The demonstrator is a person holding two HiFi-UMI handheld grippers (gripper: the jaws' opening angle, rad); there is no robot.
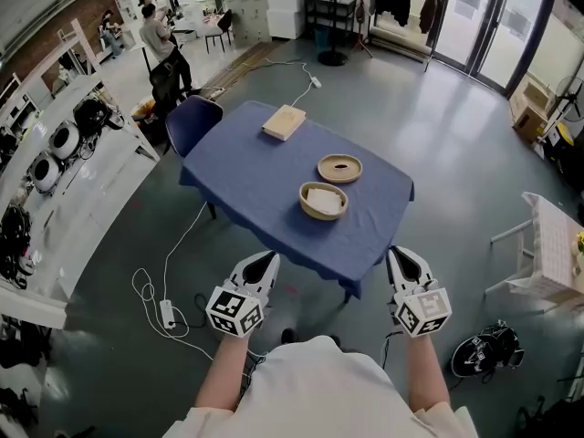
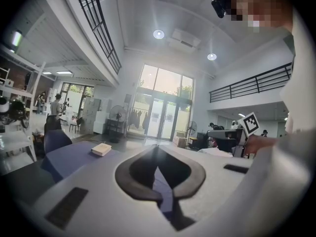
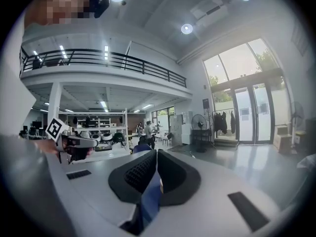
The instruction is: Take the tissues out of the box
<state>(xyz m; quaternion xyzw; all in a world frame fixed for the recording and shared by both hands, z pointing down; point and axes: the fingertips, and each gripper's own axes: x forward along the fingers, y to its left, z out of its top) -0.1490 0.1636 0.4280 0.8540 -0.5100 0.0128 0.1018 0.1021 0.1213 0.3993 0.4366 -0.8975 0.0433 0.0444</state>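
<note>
the person stands at the near end of the counter (image 1: pixel 246 181), which is draped in a blue cloth, and the task has not begun: the tissue box (image 1: pixel 284 121) lies flat on the far end, toward the far left corner, untouched and well apart from both tools. the left gripper (image 1: pixel 266 259) and the right gripper (image 1: pixel 399 255) hang level just short of the near edge, close to the person's body, neither over the cloth yet. the left fingers (image 2: pixel 138 172) are pressed together with nothing between them, and the right fingers (image 3: pixel 133 174) are closed the same way, tip against tip and empty. from the fingers the box lies straight ahead and away, a little left of the middle, so the left gripper looks like the nearer one (not by much, since both start about level with each other). seen from the left gripper the box (image 2: pixel 101 149) sits low and to the left on the cloth. its long side seems to run away from the person, slanting slightly right, though it is too small to be sure, and no opening or tissue on top can be made out. two woven bowls stand between the person and the box, off to its right: a nearer one (image 1: pixel 323 215) with something white in it and a farther one (image 1: pixel 340 180). a reach from the right would likely pass over them, while the left side has a clearer line.
</note>
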